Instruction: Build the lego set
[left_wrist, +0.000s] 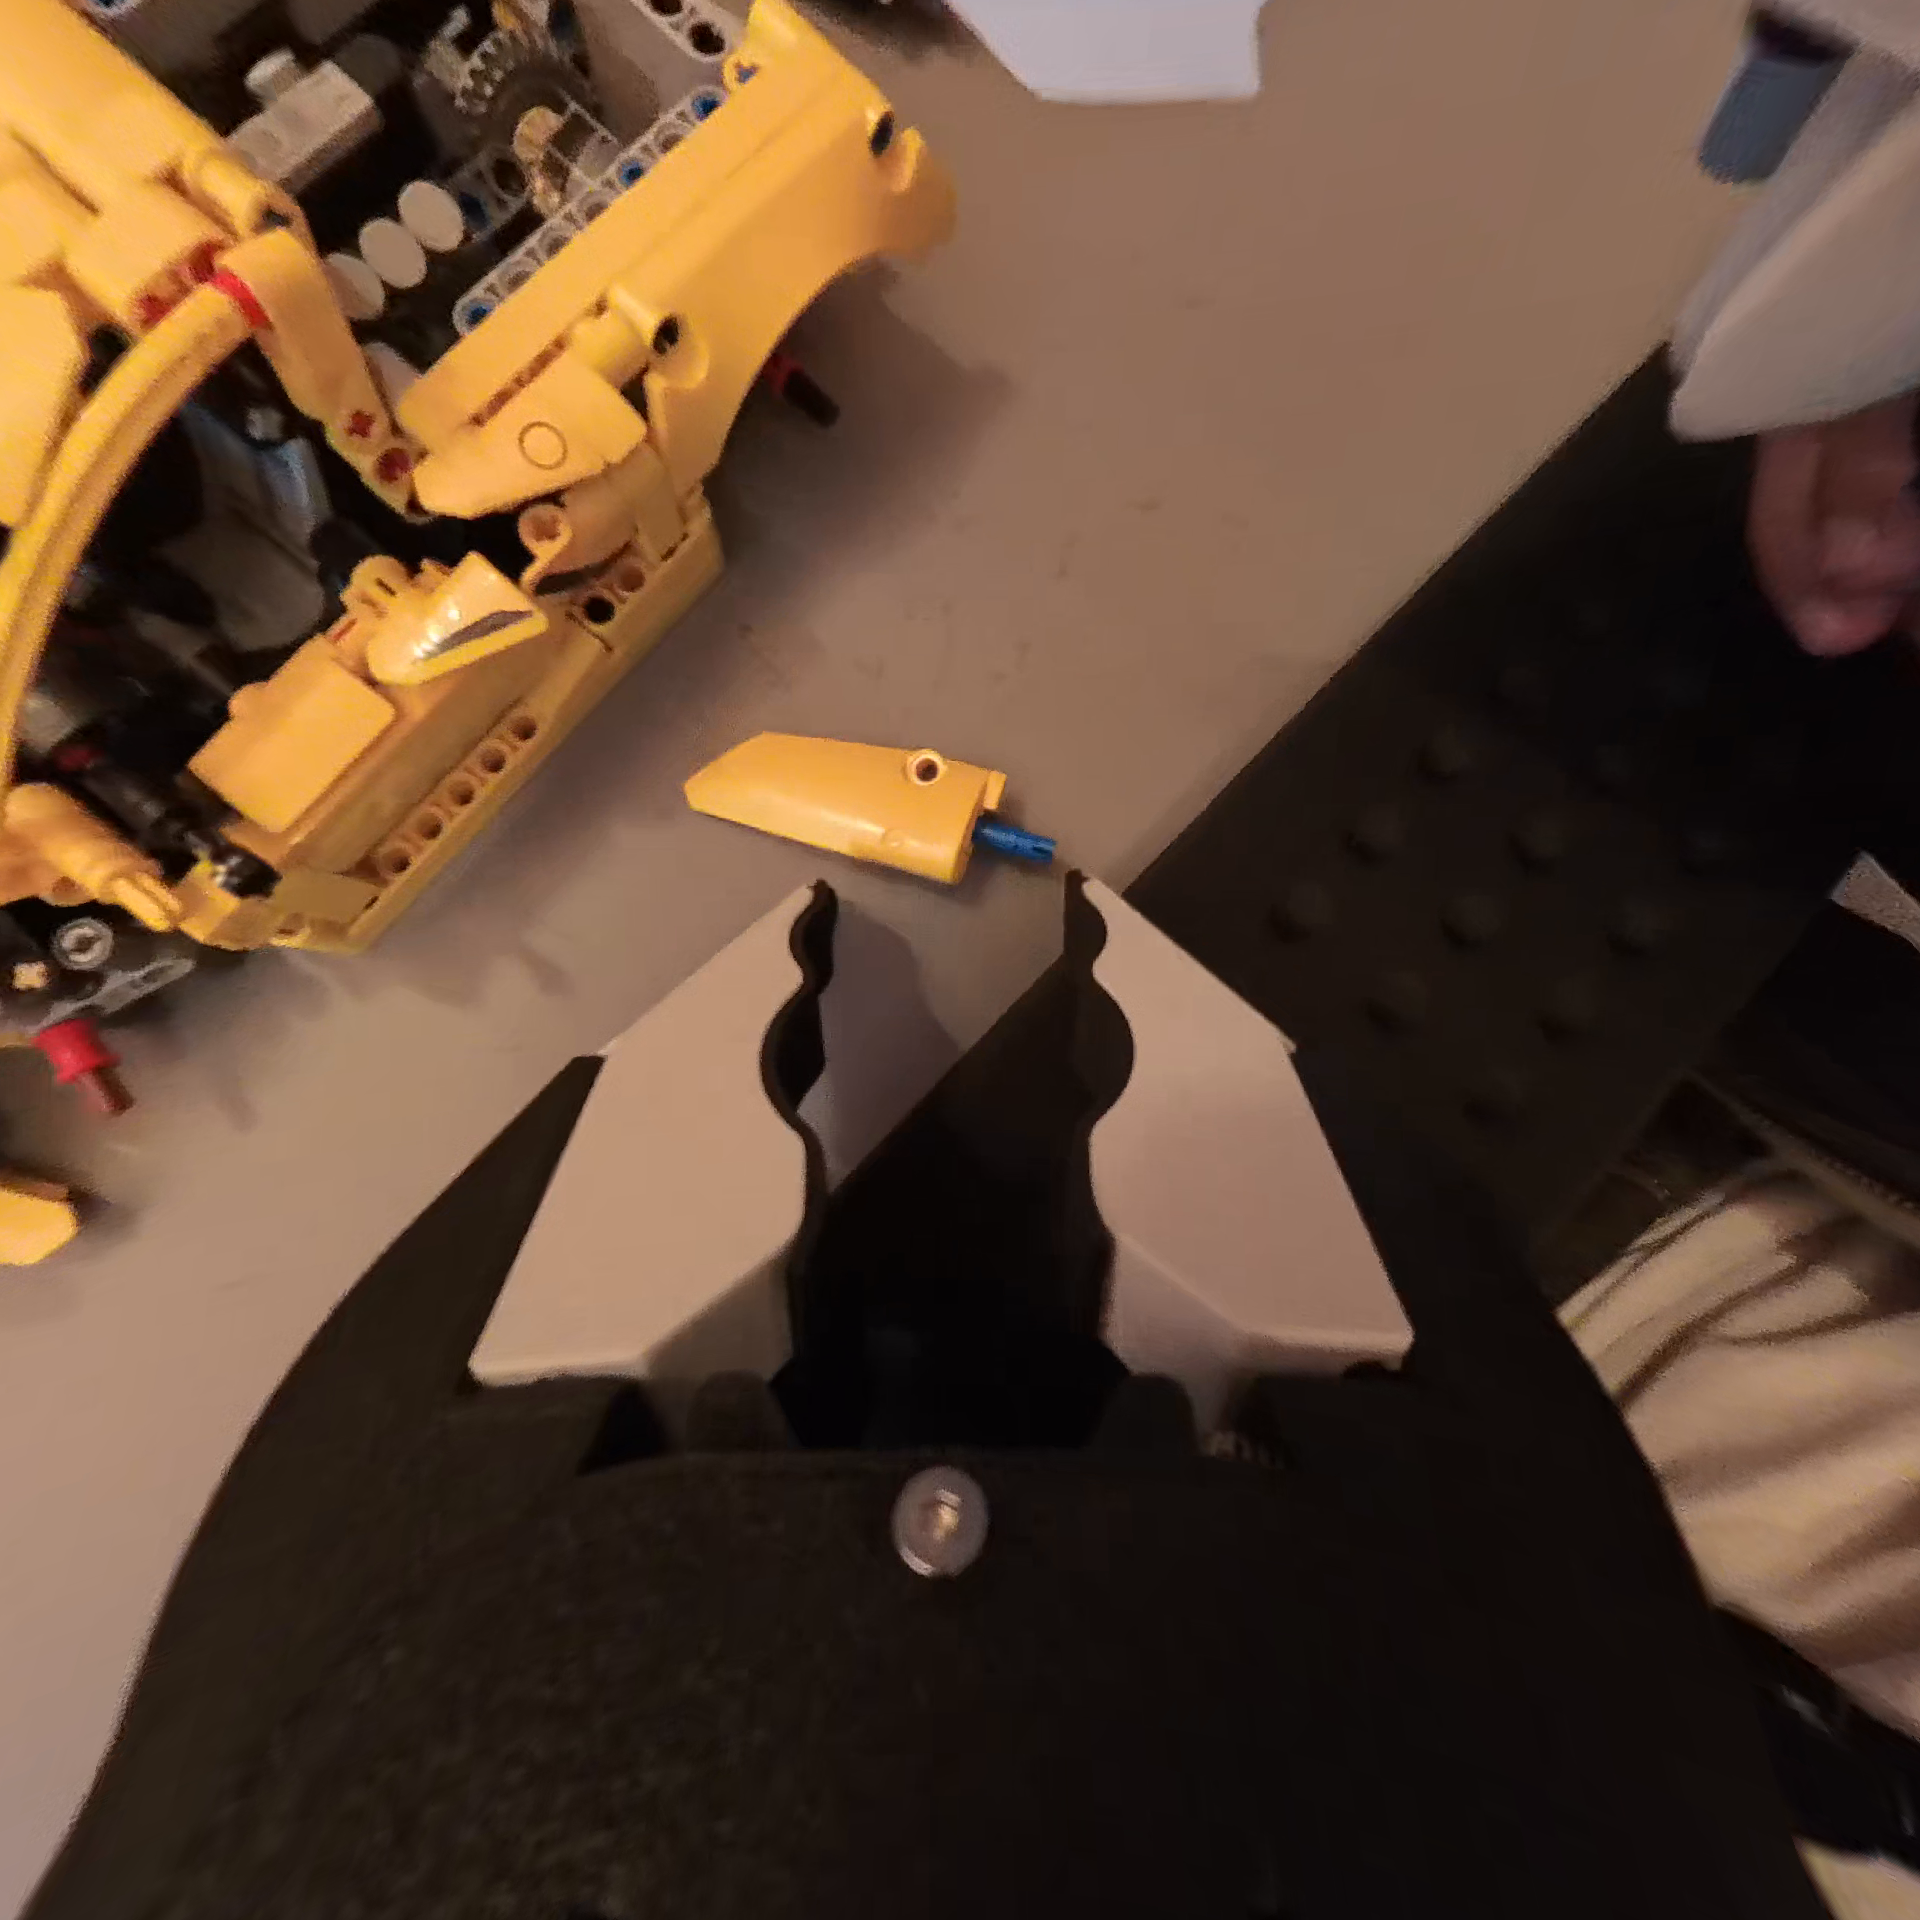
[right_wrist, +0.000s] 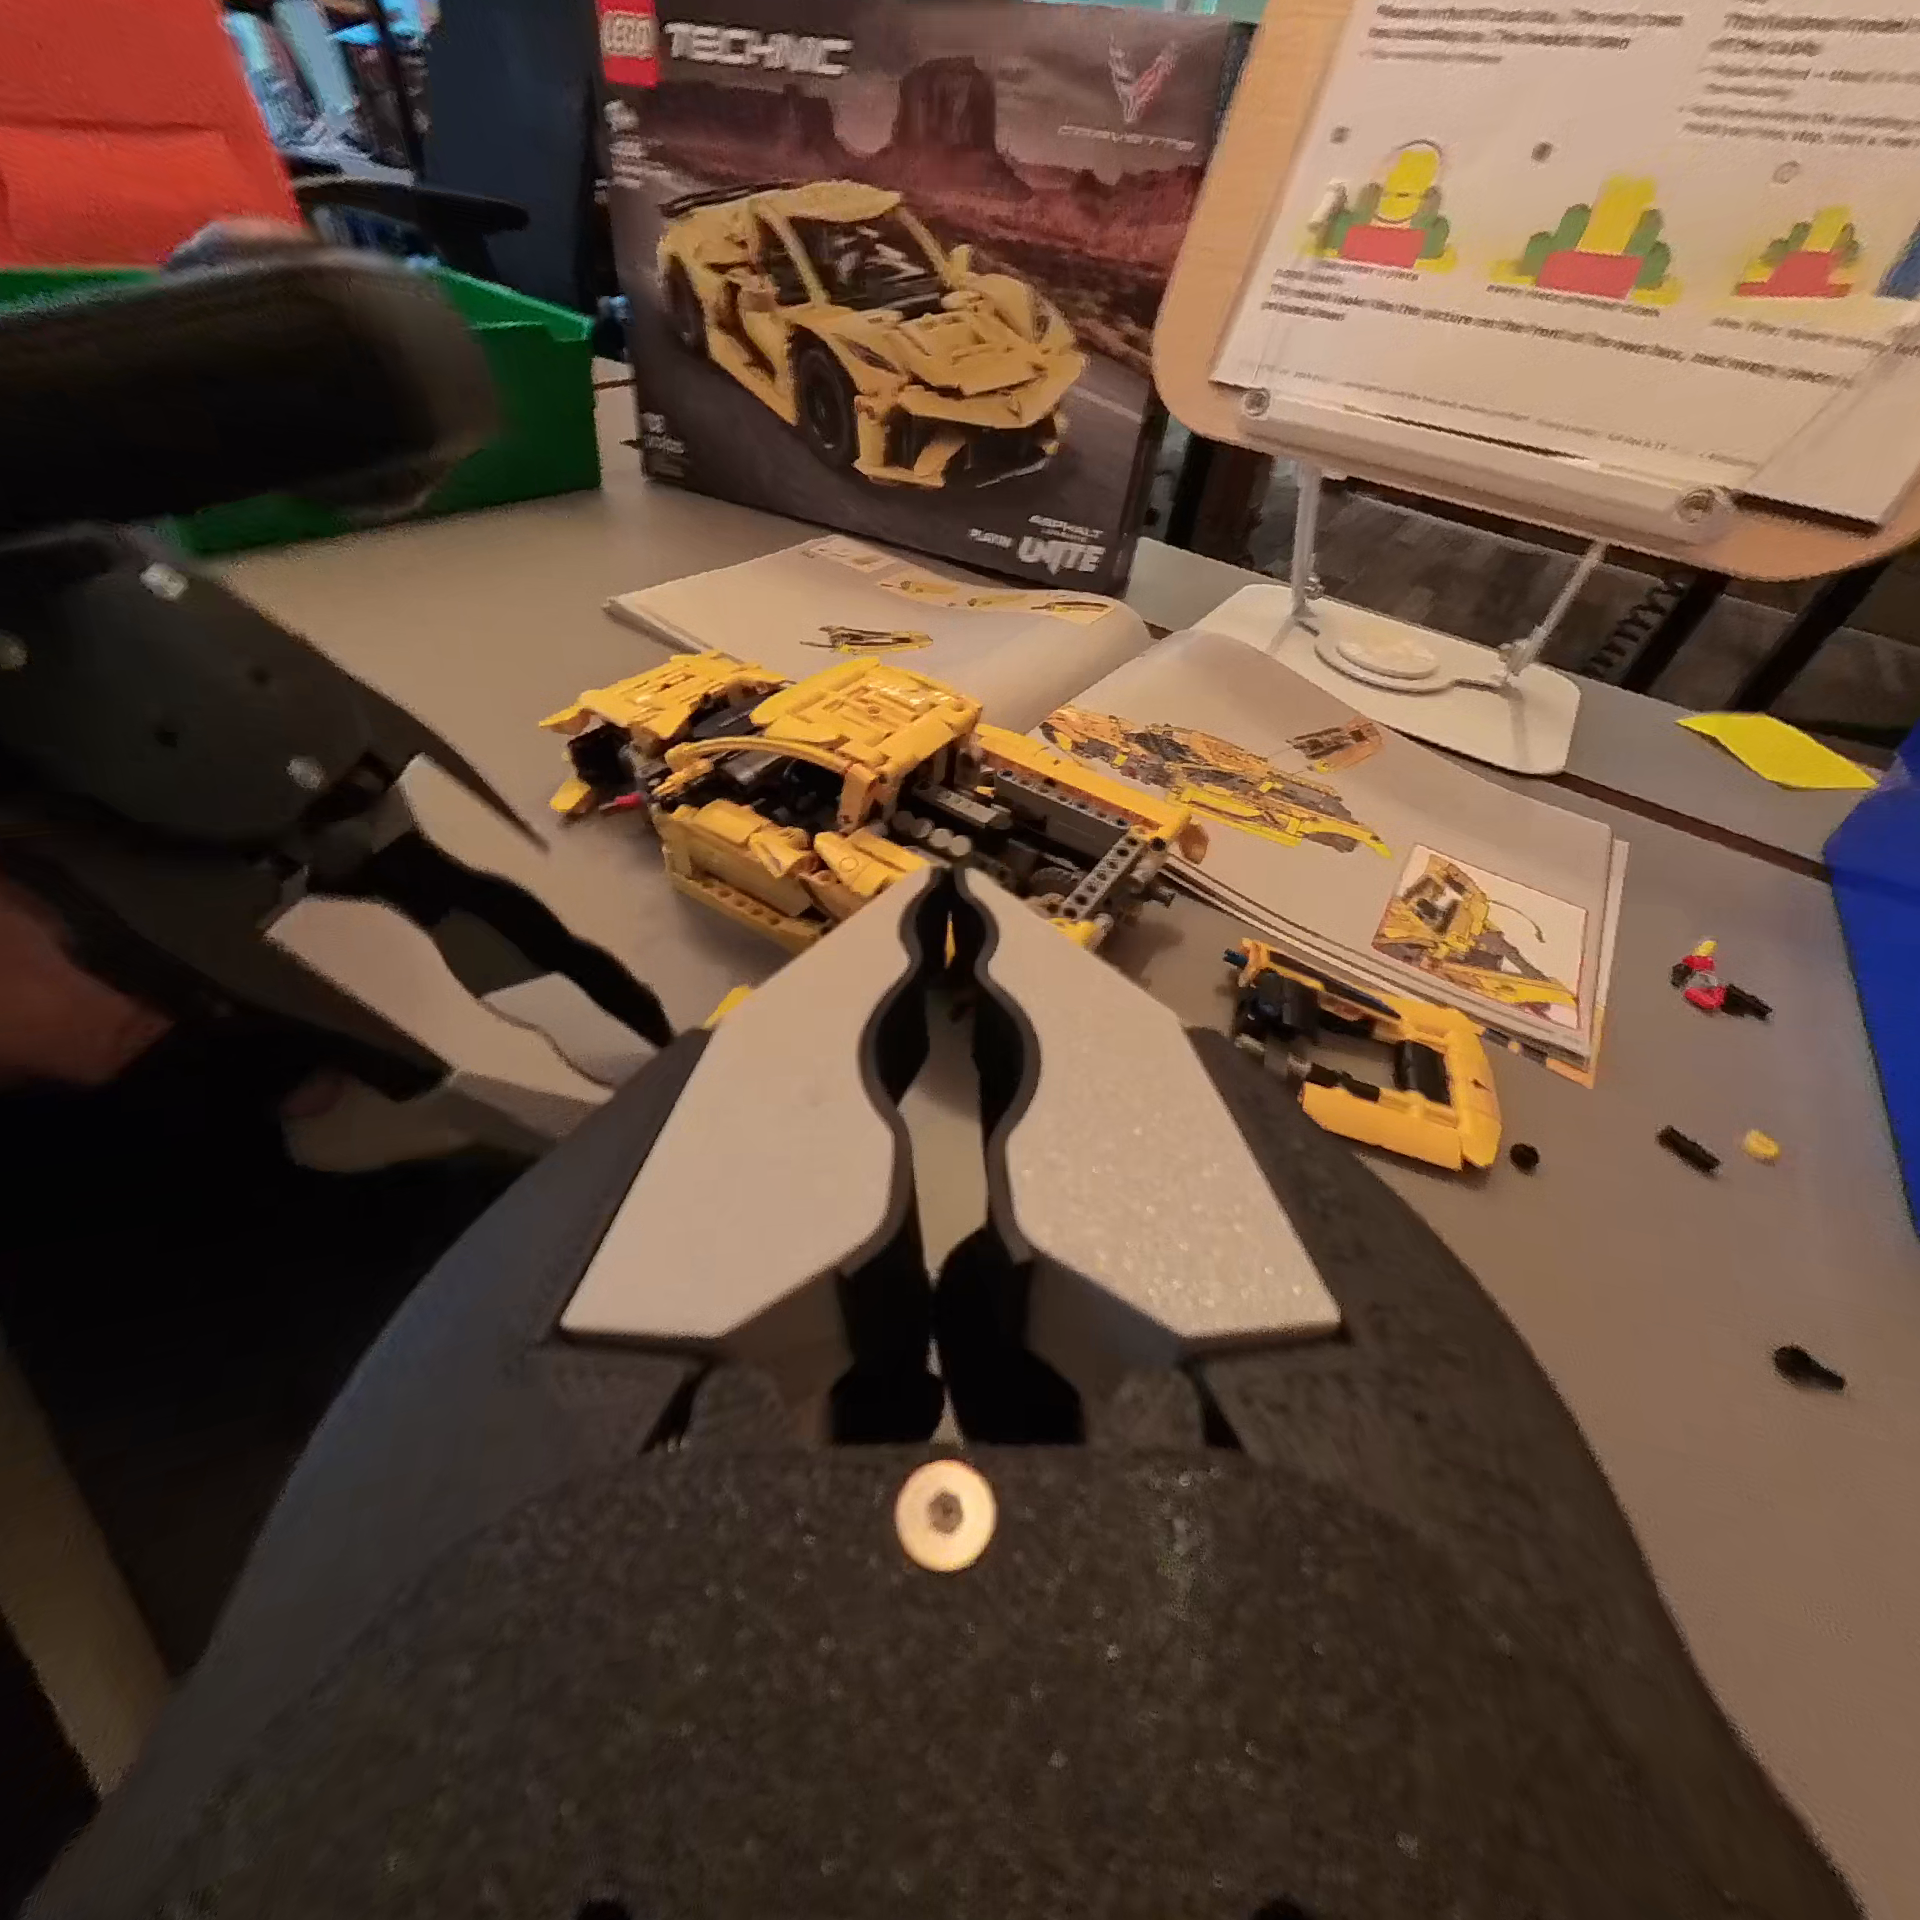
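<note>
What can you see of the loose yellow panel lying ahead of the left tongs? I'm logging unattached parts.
The yellow panel is a smooth, curved plastic wedge lying flat on the grey table, tapering leftward. It has a round pin hole near its wide end, where a blue pin protrudes. It sits apart from the yellow car model; nothing grips it.

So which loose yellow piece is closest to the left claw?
The curved yellow panel with a blue pin sticking out of its end, lying alone on the table just ahead of the open left claw.
</note>
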